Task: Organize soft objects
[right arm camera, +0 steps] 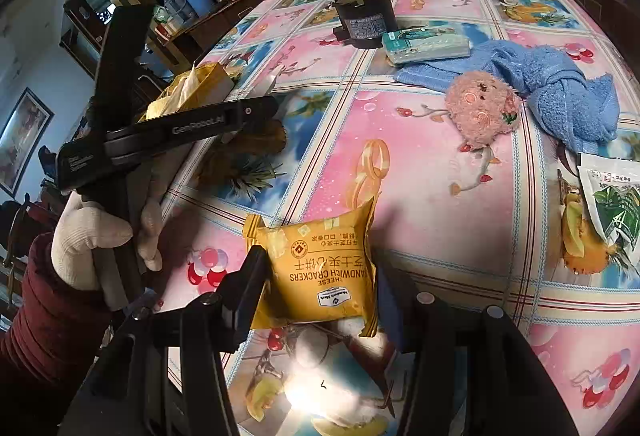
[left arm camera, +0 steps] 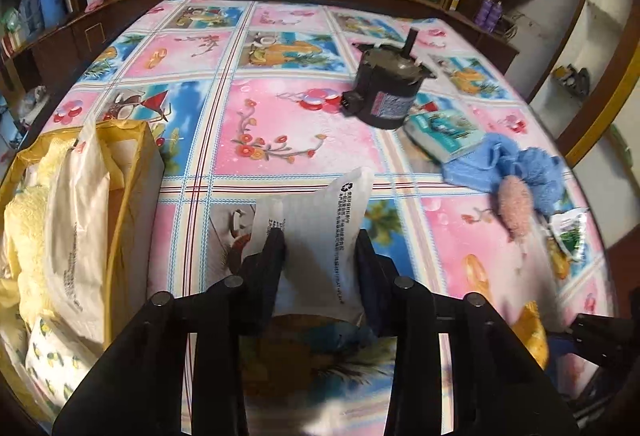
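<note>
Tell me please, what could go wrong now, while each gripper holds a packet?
1. The left gripper pinches only the white packet's lower part; it may slip out.
2. The yellow box already looks full, so more items might spill.
3. The right gripper could crush the cracker packet if squeezed harder.

A white knit glove (right arm camera: 90, 236) and dark red padded sleeve (right arm camera: 44, 320) at eight o'clock grip a black hand-held gripper (right arm camera: 168, 132) lettered, seemingly, "GenRobot.AI".

Left black two-finger gripper (left arm camera: 320, 244): our jaws closed on a white packet. Right black two-finger gripper (right arm camera: 320, 276): jaws clamped on a yellow packet. Our white-gloved left hand (right arm camera: 96, 240), red-sleeved, grips the left handle.
</note>
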Motion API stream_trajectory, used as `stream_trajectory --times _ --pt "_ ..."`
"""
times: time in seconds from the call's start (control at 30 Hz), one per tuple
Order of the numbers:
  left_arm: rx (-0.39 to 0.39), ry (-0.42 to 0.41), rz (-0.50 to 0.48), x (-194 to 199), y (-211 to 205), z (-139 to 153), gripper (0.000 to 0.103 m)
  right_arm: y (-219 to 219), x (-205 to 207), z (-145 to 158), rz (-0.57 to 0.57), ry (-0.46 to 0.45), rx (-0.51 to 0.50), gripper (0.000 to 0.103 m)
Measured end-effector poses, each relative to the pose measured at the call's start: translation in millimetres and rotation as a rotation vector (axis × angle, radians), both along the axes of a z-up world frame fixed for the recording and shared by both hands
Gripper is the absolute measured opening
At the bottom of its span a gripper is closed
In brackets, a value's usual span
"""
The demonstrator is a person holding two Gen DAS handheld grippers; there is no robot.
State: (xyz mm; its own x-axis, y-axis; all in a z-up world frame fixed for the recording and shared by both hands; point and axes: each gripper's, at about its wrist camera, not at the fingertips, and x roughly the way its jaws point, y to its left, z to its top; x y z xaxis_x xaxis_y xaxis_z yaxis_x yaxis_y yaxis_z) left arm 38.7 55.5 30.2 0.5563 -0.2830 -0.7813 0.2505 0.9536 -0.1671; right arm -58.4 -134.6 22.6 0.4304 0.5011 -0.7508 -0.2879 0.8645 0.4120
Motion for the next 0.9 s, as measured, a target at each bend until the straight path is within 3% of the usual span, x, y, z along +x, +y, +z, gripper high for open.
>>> stream_trajectory --times 0.13,0.27,0.37,0.47,0.53,0.6,0.67,0.73,0.83,0.87,0.9 --pt "-0.096 -0.028 -0.012 -23.7 16.5 24.5 0.019 -0.1 -2.6 4.8 -0.002 -0.012 -0.004 0.052" --pt "-0.19 -0.063 0.006 -49.7 48.7 50.1 0.018 6.1 -4.0 16.7 0.008 -0.038 0.0 0.052" --pt "-0.217 -0.079 0.03 -59.9 73.4 61.8 0.018 17.4 -3.9 32.1 0.037 -0.066 0.023 0.052" --pt "-0.167 -0.05 -0.016 -61.2 71.5 57.3 0.018 34.4 -4.0 45.2 0.064 -0.101 0.0 0.052" --pt "-0.15 -0.018 -0.076 -61.9 58.0 46.7 0.025 41.2 -4.0 48.4 0.066 -0.107 0.0 0.052" --pt "-0.141 0.005 -0.118 -59.9 40.1 34.2 0.05 42.3 -6.0 47.4 0.062 -0.103 0.004 0.052" --pt "-0.116 0.017 -0.114 -52.6 23.0 21.1 0.056 39.1 -8.7 43.1 0.049 -0.09 -0.001 0.052" --pt "-0.087 0.042 -0.102 -42.4 8.9 7.4 0.056 33.1 -12.3 37.9 0.029 -0.075 -0.011 0.052" --pt "0.018 0.066 -0.086 -26.2 -15.6 -11.1 0.056 20.0 -19.0 31.1 0.003 -0.054 -0.016 0.052" --pt "0.051 0.059 -0.086 -23.7 -22.7 -15.9 0.062 15.0 -20.0 29.0 -0.005 -0.048 -0.012 0.052" --pt "0.064 0.014 -0.086 -25.1 -27.6 -15.8 0.074 10.4 -20.6 27.0 -0.013 -0.042 -0.007 0.052"
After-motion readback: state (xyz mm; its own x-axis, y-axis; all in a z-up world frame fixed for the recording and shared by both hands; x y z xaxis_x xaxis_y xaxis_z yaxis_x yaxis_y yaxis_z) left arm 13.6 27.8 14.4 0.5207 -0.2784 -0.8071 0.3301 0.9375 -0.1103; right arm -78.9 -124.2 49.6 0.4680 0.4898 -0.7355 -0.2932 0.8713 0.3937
